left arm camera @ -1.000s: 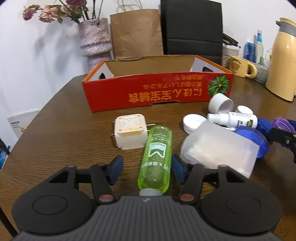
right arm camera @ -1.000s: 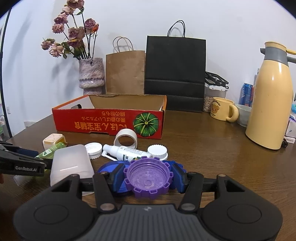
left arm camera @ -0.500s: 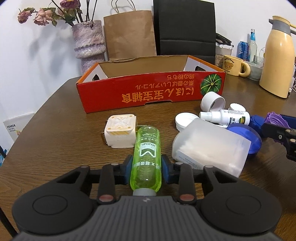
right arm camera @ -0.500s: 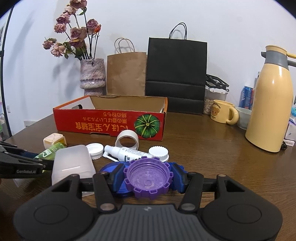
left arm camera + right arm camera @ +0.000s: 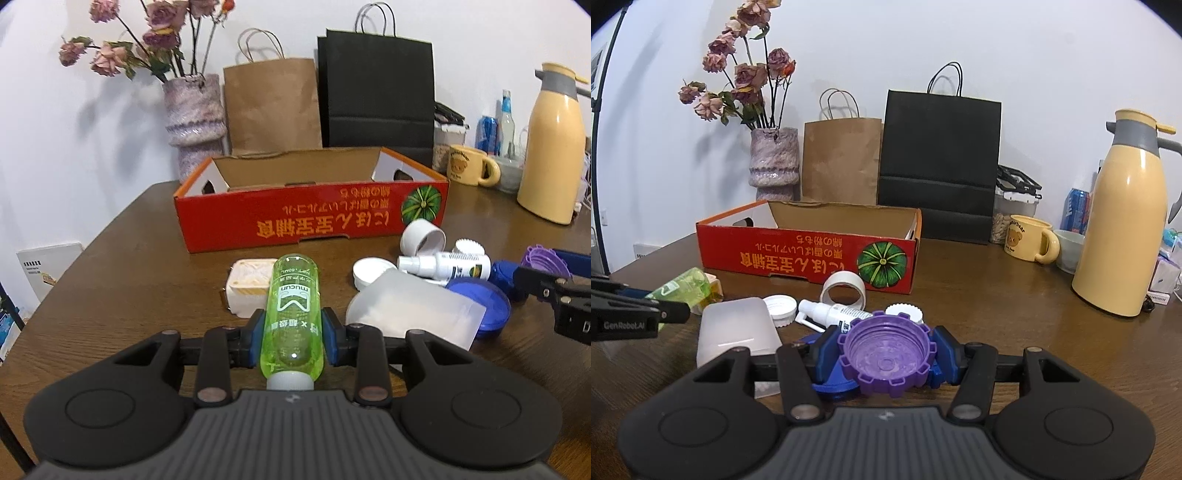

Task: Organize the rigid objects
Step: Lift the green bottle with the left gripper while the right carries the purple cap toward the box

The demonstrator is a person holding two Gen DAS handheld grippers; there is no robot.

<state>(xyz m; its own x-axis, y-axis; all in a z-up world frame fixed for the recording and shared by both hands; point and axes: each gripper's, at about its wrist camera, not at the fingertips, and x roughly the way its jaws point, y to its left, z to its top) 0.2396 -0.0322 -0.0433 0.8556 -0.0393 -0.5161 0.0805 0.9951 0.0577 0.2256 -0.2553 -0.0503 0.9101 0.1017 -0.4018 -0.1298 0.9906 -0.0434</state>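
Mid-frame on the table (image 5: 110, 258) sits a red box (image 5: 310, 218) with a pumpkin picture and upside-down Japanese print. Before it lie a cream block (image 5: 245, 282), white caps, a spray bottle (image 5: 447, 266), a frosted case (image 5: 413, 314) and a blue lid (image 5: 480, 301). The left gripper (image 5: 291, 334) pinches a green bottle (image 5: 293, 306) marked "mucun", low centre, base pointing boxward. The right gripper (image 5: 886, 356) clasps a purple cap (image 5: 888, 360), bottom centre.

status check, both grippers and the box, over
Left gripper shut on clear green plastic bottle. Right gripper shut on purple notched plastic cap. Red cardboard box ahead, open-topped, path unobstructed.
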